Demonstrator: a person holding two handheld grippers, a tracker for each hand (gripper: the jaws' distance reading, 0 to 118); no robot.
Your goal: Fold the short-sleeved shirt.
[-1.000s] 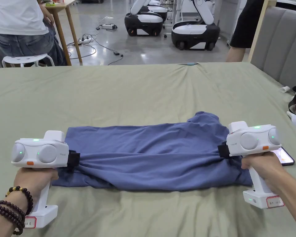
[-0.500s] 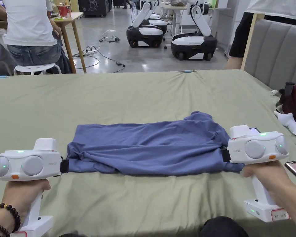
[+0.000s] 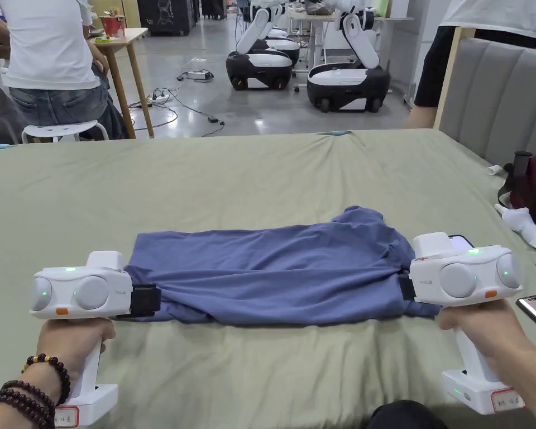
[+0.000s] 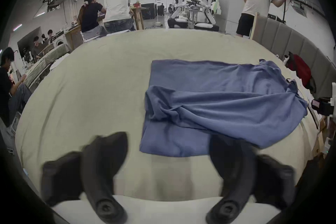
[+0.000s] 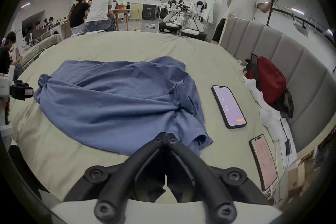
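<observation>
The blue short-sleeved shirt (image 3: 272, 273) is lying folded lengthwise into a long band on the bed (image 3: 261, 173), running left to right across the middle of the green sheet, nearer the near edge than the far edge. Its collar end is bunching up toward the right side, and a sleeve is poking out at the near right end.

The left gripper (image 3: 147, 300) is sitting at the shirt's left end, held in the person's left hand (image 3: 74, 341). In the left gripper view its fingers (image 4: 105, 160) are spread wide apart and released, with bare sheet between them and the shirt's near left corner lying just ahead of them.

The right gripper (image 3: 406, 287) is sitting at the shirt's right end, held in the right hand (image 3: 479, 327). In the right gripper view its fingers (image 5: 154, 146) are clenched together tip to tip at the shirt's edge beside the sleeve; whether cloth is pinched between them I cannot tell.

A phone (image 5: 228, 106) with a lit screen is lying on the sheet just to the right of the shirt, and a second phone (image 5: 263, 162) is lying nearer the right edge of the bed. A red bag (image 5: 267, 80) is leaning against the padded headboard (image 3: 507, 95) along the right side.
</observation>
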